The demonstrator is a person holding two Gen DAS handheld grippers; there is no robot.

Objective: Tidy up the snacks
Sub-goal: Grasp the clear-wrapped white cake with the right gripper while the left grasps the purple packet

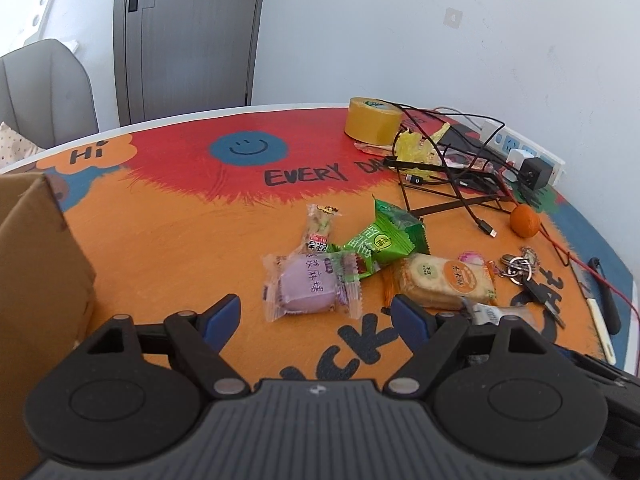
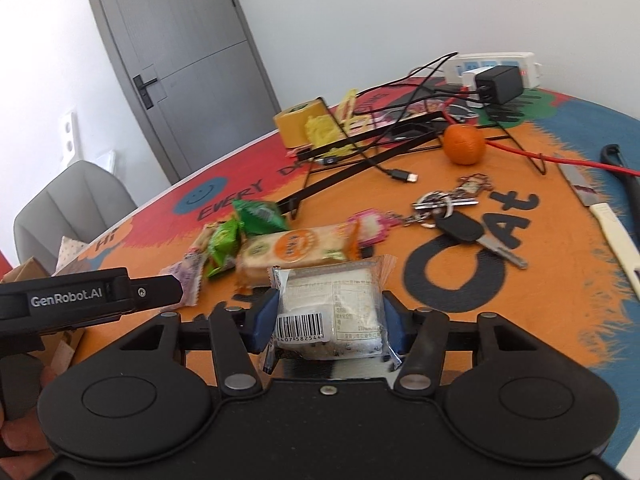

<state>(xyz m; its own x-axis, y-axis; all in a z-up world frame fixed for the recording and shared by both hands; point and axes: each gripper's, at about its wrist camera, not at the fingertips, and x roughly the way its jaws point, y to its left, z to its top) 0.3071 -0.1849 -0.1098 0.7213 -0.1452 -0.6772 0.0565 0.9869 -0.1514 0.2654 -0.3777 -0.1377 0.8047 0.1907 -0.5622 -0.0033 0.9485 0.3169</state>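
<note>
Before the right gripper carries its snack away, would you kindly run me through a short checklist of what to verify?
1. Right gripper has the clear-wrapped snack between its blue pads: ok, both pads meet the wrapper sides.
2. Grip is firm enough to lift: cannot tell; the wrapper is soft.
3. Left gripper is open with nothing between its fingers: ok.
4. Cardboard box is within view as a drop spot: ok, at the left edge; its inside is not shown.
5. Neighbouring cracker pack is free of the held snack: cannot tell, they sit close together.
6. Keys and orange lie apart from the snack pile: ok.
</note>
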